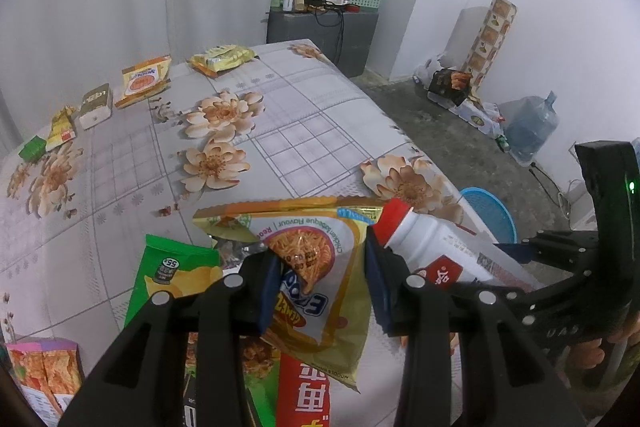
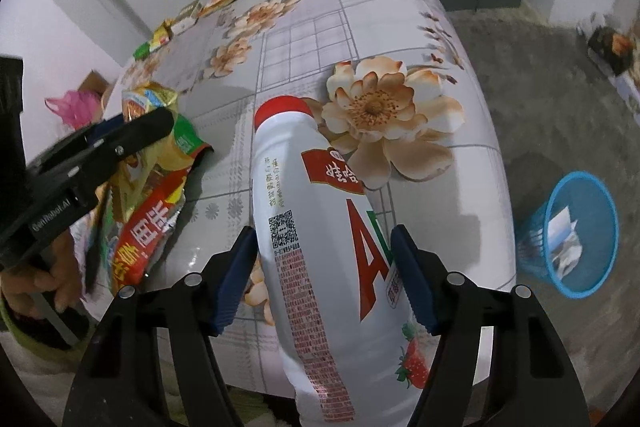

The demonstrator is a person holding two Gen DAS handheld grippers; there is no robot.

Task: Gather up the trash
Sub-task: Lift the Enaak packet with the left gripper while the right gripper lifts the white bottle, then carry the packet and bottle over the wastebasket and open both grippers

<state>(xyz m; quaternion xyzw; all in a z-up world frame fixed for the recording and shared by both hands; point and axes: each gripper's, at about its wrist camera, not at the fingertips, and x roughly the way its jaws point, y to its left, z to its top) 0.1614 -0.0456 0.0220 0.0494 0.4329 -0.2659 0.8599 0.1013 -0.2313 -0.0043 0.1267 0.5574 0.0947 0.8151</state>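
My left gripper stands open over a yellow noodle wrapper, with a finger on each side of it. A green chip bag and a red wrapper lie beside and under it. My right gripper is shut on a white bottle with a red cap, held above the table's near edge. The bottle and the right gripper's body also show in the left wrist view. The left gripper's body shows in the right wrist view over the wrapper pile.
The floral tablecloth carries more wrappers and small boxes along its far edge. A blue mesh bin with paper in it stands on the floor right of the table. A dark cabinet and a water jug stand beyond.
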